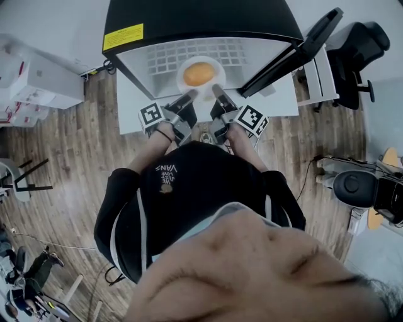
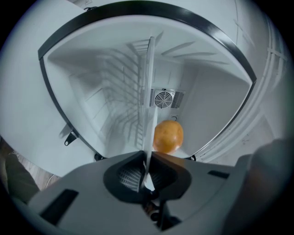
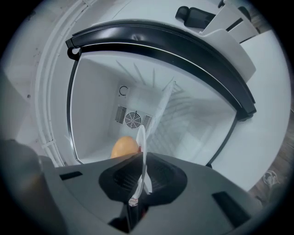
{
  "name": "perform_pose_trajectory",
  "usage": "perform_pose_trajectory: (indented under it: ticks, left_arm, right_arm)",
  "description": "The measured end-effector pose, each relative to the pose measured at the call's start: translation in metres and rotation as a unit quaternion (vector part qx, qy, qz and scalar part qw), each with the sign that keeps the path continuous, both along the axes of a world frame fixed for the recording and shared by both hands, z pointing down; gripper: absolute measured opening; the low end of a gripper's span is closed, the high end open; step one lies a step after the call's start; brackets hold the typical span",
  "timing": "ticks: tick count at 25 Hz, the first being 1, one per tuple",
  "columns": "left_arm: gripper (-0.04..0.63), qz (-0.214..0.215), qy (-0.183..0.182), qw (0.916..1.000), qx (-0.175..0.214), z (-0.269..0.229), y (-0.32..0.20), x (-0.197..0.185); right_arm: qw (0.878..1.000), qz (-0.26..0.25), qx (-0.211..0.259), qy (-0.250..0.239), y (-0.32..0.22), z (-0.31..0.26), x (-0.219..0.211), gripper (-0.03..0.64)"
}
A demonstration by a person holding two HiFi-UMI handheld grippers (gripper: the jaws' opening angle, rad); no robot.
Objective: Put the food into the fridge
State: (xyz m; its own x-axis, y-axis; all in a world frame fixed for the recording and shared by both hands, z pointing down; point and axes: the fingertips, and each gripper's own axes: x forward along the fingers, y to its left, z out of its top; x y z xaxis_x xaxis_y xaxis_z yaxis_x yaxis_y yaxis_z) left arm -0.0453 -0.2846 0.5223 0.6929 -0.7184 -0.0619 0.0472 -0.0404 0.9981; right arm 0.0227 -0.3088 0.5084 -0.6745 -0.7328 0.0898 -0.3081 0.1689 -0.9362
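The left gripper [image 1: 190, 95] and the right gripper [image 1: 216, 90] are seen in the head view side by side, each clamped on the near rim of a white plate [image 1: 218, 69], with the left gripper on its left part and the right gripper on its right. A round orange-coloured food [image 1: 198, 73] is carried on the plate, which is held at the open front of a black-topped fridge [image 1: 189, 16], over its wire shelf [image 1: 162, 58]; whether the plate rests on the shelf cannot be told. The fridge door [image 1: 296, 50] is swung open at the right. In the left gripper view, the left gripper [image 2: 146, 158] is shown closed on the plate [image 2: 148, 101], seen edge-on, with the food [image 2: 168, 136] just right of the edge and a fan vent [image 2: 163, 98] on the back wall of the white interior. In the right gripper view, the right gripper [image 3: 140, 158] is likewise shut on the plate's rim [image 3: 140, 140], the food [image 3: 123, 148] lies just left of it, and the vent [image 3: 133, 119] is seen behind.
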Motion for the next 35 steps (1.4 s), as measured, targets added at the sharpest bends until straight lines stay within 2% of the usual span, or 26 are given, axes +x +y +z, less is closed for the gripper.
perform_pose_trajectory:
  ticks: [6, 15, 23, 35]
  left_arm:
    - [0.032, -0.008, -0.001, 1.0, -0.002, -0.001, -0.006, 0.003]
    - [0.032, -0.022, 0.019, 0.9995, -0.008, -0.006, -0.014, 0.005]
    - [0.032, -0.034, 0.046, 0.9982, -0.019, -0.007, -0.024, 0.006]
    - [0.034, -0.041, 0.061, 0.9972, -0.018, -0.009, -0.04, 0.003]
  right_arm:
    - [1.0, -0.004, 0.0, -0.004, -0.007, 0.001, 0.003, 0.025]
    - [1.0, 0.004, -0.007, -0.021, -0.017, -0.002, 0.007, 0.025]
    - [1.0, 0.003, -0.005, -0.017, -0.027, -0.001, 0.008, 0.025]
    - [1.0, -0.005, 0.008, -0.013, -0.045, -0.005, 0.006, 0.029]
